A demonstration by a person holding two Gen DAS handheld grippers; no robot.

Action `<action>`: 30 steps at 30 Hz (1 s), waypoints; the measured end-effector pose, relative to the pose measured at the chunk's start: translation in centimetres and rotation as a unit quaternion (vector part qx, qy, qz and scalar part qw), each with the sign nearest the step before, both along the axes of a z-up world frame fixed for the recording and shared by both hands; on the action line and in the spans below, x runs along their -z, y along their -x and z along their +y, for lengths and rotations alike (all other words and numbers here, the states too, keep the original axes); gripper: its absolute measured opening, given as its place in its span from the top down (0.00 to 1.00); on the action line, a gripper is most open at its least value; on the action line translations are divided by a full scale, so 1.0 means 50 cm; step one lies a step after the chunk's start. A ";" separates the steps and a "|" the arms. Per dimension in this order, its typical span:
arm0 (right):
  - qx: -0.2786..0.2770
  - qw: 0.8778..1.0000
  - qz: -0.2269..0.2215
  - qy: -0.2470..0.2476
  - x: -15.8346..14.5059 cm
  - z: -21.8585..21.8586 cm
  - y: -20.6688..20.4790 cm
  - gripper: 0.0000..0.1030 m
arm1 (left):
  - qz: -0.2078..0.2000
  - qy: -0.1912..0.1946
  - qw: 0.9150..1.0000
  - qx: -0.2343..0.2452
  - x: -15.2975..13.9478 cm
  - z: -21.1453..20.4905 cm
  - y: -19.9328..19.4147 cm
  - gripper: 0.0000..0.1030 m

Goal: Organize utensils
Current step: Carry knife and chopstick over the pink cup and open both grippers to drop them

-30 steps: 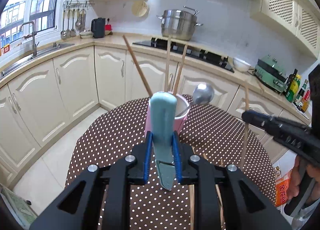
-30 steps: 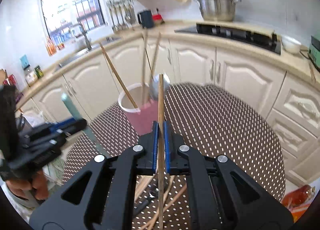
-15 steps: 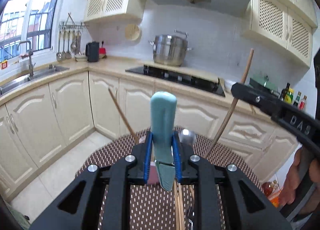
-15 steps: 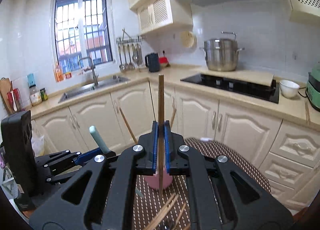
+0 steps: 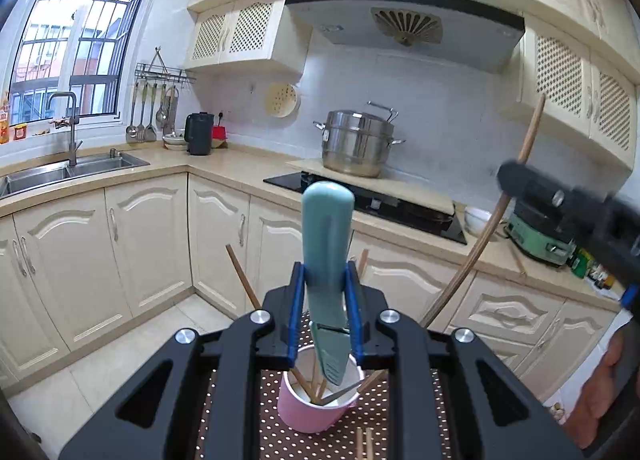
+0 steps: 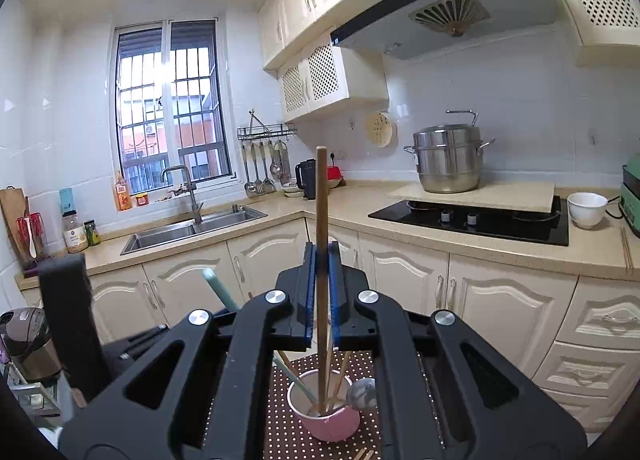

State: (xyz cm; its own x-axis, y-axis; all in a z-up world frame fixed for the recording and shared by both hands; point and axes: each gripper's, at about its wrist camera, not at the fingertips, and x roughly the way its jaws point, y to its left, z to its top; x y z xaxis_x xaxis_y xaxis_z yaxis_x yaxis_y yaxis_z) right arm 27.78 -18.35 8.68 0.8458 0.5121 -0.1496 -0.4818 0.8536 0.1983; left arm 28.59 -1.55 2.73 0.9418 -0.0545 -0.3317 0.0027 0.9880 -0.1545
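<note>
Left claw [image 5: 326, 300] pinches teal-handled knife [image 5: 327, 260], long axis near vertical, blade tip down inside pink cup [image 5: 316, 408], frame bottom centre, on dotted counter [image 5: 280, 440]. Right claw [image 6: 321, 292] clamps wooden chopstick [image 6: 321, 200], upright, lower end in cup among other chopsticks [image 6: 340, 380] and a ladle [image 6: 362, 392].

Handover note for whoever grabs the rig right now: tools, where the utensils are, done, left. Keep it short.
Left tool: shut on the teal-handled knife, blade tip down at the mouth of the pink cup.
Right tool: shut on one wooden chopstick, upright, lower end over the same cup.
Cup stands on the dotted tablecloth.
Done: several chopsticks and a metal ladle already in the cup.
Left: lower and release knife and chopstick into the cup, then likely collect the loose chopsticks lying on the cloth near the cup.
</note>
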 end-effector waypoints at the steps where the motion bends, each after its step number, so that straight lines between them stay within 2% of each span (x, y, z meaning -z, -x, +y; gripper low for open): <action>1: 0.001 1.000 0.002 -0.002 0.005 0.000 -0.007 0.94 | 0.005 -0.001 1.000 -0.001 0.010 -0.001 -0.008 0.82; 13: -0.008 0.999 0.048 0.003 0.085 0.013 -0.053 0.94 | 0.060 -0.016 0.998 0.016 0.084 -0.005 -0.047 0.81; 21: -0.008 0.998 0.066 0.001 0.111 0.007 -0.056 0.94 | 0.073 -0.010 0.997 0.027 0.099 -0.008 -0.044 0.80; 23: -0.008 0.998 0.069 0.002 0.115 0.008 -0.055 0.94 | 0.074 -0.005 0.997 0.029 0.101 -0.006 -0.042 0.79; 25: -0.009 0.997 0.071 0.002 0.118 0.008 -0.054 0.94 | 0.068 -0.003 0.997 0.029 0.099 -0.002 -0.036 0.68; 30: -0.010 0.997 0.076 0.005 0.124 0.012 -0.052 0.94 | 0.061 0.001 0.998 0.029 0.088 0.010 -0.020 0.64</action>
